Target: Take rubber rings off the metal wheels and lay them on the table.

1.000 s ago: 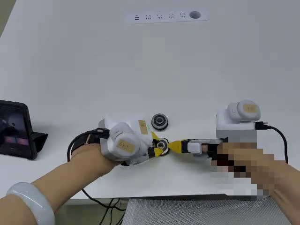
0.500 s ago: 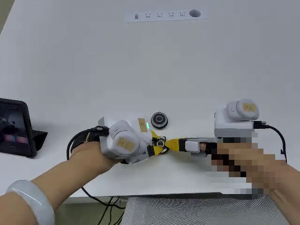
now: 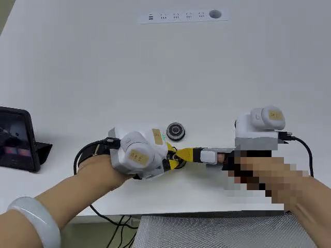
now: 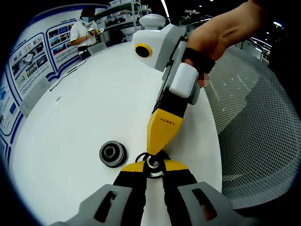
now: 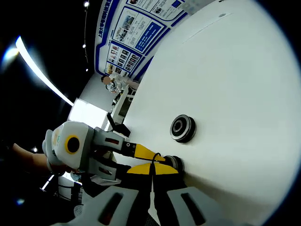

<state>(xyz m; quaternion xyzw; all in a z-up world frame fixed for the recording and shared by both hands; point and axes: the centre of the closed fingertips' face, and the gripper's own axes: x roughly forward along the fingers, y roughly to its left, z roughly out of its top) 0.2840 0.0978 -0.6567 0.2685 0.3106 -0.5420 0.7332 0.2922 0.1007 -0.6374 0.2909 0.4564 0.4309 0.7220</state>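
Observation:
My left gripper [image 3: 172, 160] [image 4: 151, 165] is shut on a small metal wheel [image 4: 152, 162] [image 5: 175, 163] just above the table's front part. My right gripper [image 3: 181, 154] [image 5: 151, 169] comes in from the right, and its closed yellow jaws meet that wheel. A thin black rubber ring [image 4: 142, 156] [image 5: 155, 155] loops off the wheel at those tips, and the right gripper looks shut on it. A second metal wheel [image 3: 176, 131] [image 4: 112, 153] [image 5: 182, 128] with its rubber ring on lies flat on the table just behind.
A white power strip [image 3: 182, 17] lies at the far edge of the white table [image 3: 155, 77]. A black tablet [image 3: 17, 140] stands at the left. Black cables [image 3: 305, 147] trail from both grippers. A mesh chair seat [image 3: 217, 232] sits below the table's front edge.
My right gripper has moved left until its tips reach the wheel held by the left gripper. The left gripper and the second wheel have stayed put.

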